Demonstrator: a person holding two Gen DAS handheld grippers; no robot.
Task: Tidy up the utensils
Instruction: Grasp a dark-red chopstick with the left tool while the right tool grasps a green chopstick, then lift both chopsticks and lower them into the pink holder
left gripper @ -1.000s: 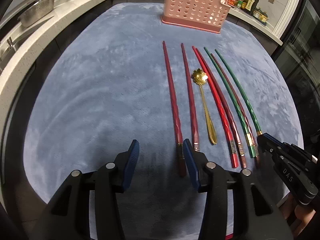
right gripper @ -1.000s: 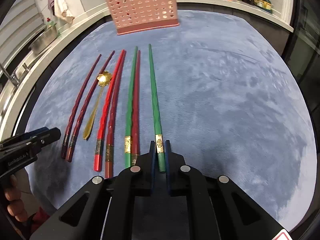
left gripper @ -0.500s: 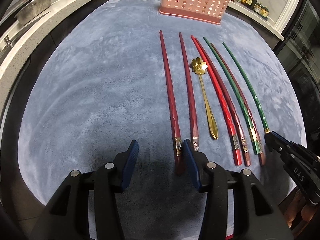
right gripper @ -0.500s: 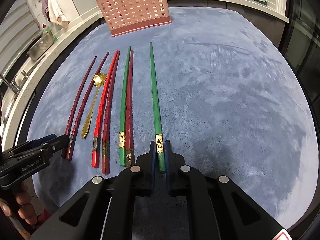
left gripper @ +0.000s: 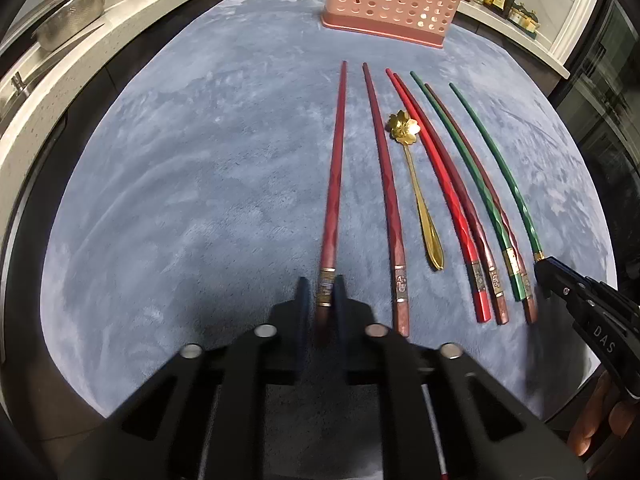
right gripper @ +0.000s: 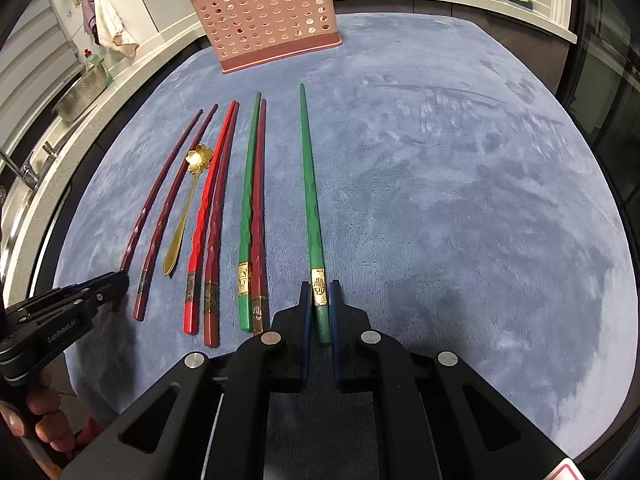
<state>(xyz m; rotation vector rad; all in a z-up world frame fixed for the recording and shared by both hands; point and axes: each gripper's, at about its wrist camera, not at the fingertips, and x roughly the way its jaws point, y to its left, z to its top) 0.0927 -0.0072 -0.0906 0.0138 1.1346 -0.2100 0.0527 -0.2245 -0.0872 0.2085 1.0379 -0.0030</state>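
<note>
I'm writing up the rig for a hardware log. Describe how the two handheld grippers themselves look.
Both are matte black, angular frames with cut-out openings and round silver bolt heads. The left gripper and right gripper each carry two flat fingers with dark blue pads. White lettering marks their sides: "DAS" on the right one, partly legible text on the left. No cables or sleeves show clearly.

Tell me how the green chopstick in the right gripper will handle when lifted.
Held at its thick end by the right gripper, the green chopstick probably stays stiff, looks light, and may droop or pivot tip-down. Its glossy finish could slip.
</note>
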